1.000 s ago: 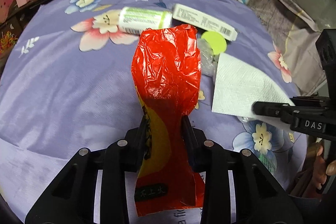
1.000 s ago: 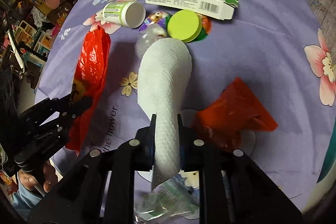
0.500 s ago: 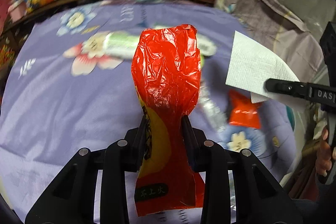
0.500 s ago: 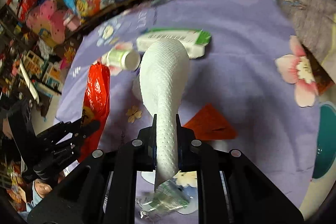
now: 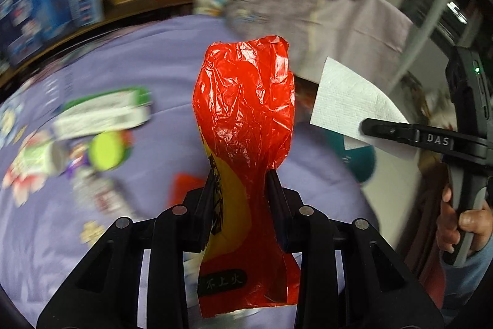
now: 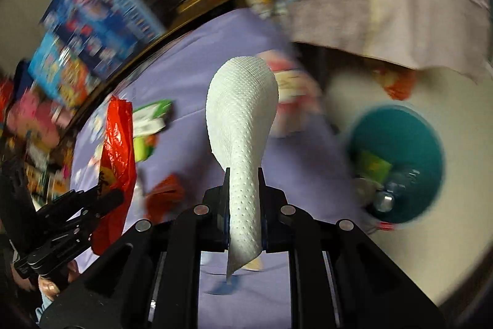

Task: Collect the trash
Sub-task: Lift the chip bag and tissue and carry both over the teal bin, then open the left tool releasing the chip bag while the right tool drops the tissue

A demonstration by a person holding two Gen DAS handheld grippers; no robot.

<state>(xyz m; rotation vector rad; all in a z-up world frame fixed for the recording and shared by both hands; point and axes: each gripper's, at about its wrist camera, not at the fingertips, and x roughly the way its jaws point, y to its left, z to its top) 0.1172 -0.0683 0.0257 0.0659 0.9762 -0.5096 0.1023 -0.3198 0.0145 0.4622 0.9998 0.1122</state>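
My left gripper (image 5: 242, 174) is shut on a crumpled red plastic wrapper (image 5: 243, 100) with a yellow patch, held up above the purple flowered tablecloth (image 5: 148, 76). My right gripper (image 6: 243, 174) is shut on a white paper towel (image 6: 242, 110) that stands up between its fingers. In the left wrist view the right gripper (image 5: 366, 125) and its paper towel (image 5: 348, 100) are at the right, carried by a person's hand (image 5: 462, 224). The right wrist view has the left gripper (image 6: 114, 195) and the red wrapper (image 6: 118, 141) at the left. A teal bin (image 6: 397, 144) with trash inside stands on the floor at the right.
On the cloth lie a white-and-green box (image 5: 101, 113), a yellow-green lid (image 5: 107, 150), a small white bottle (image 5: 37, 159) and a red packet (image 6: 165, 196). Grey cloth (image 6: 369, 5) hangs beyond the table's right edge; toy boxes (image 6: 101, 17) line the back.
Both grippers have swung to the right and risen with their loads, away from the table's middle. The teal bin on the floor has come into view.
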